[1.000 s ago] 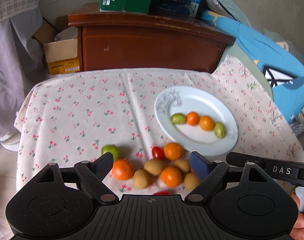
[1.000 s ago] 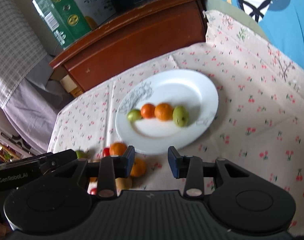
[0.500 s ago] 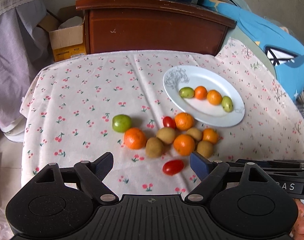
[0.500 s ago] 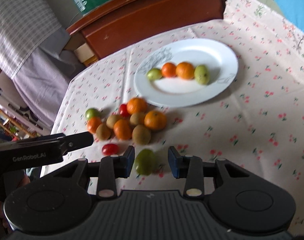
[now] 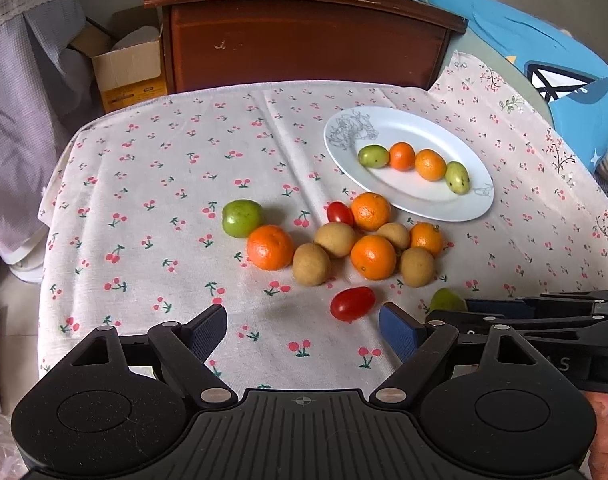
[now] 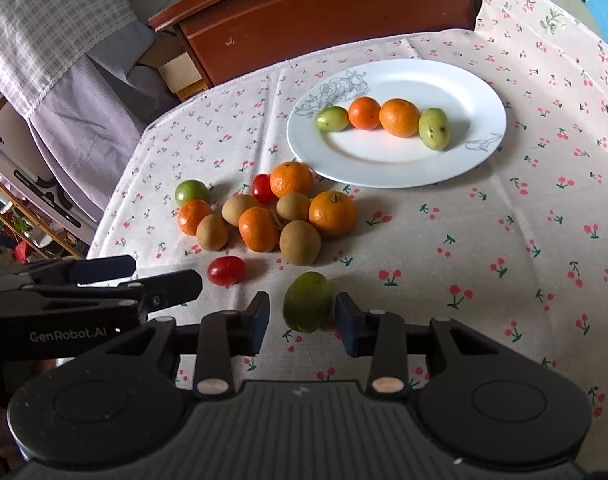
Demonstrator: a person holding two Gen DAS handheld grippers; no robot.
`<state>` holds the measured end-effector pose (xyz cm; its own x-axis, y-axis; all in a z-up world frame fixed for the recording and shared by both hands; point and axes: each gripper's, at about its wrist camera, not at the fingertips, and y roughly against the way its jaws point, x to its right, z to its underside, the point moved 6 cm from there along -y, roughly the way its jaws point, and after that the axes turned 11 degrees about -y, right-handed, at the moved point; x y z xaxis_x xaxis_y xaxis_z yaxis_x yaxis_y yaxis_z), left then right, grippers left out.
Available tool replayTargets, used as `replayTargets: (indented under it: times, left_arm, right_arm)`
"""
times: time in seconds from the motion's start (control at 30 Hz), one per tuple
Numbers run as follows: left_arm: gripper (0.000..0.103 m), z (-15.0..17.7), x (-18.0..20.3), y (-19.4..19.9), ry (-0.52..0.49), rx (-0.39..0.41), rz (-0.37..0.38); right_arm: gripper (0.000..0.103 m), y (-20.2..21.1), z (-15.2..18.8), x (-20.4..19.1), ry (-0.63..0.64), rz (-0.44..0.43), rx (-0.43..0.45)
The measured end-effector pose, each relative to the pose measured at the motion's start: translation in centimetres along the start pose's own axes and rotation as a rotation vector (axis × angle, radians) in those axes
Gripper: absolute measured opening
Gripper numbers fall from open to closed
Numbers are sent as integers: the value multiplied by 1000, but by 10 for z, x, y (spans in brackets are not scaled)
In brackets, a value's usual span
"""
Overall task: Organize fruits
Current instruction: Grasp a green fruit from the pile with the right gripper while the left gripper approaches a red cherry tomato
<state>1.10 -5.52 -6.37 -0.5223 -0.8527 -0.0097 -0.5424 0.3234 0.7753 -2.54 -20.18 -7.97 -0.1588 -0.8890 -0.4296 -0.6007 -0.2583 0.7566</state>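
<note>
Straddling green fruit (image 6: 307,302), right tongs (image 6: 302,317) ungripped | left tongs (image 5: 302,330) wide | plate (image 5: 420,204): four fruits

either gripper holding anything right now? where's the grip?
Nothing held. Left gripper is open over bare cloth. Right gripper straddles a green fruit lying on the cloth, a gap showing at one pad.

Bare tablecloth (image 5: 151,208) lies open left of the fruit pile (image 5: 344,240). The pile crowds the plate (image 6: 464,160), touching its near rim; cloth right of it is free.
</note>
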Motion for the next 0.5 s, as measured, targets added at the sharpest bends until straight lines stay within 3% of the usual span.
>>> replayTargets:
  times: [0.1, 0.3, 0.5]
  left_arm:
    - [84, 0, 5, -2, -19, 3, 8]
    - [81, -1, 11, -5, -35, 29, 15]
    - [65, -1, 21, -12, -55, 32, 35]
  right_arm:
    - [29, 0, 1, -2, 32, 8, 13]
    - [28, 2, -3, 3, -4, 10, 19]
    - [28, 9, -11, 13, -39, 55, 56]
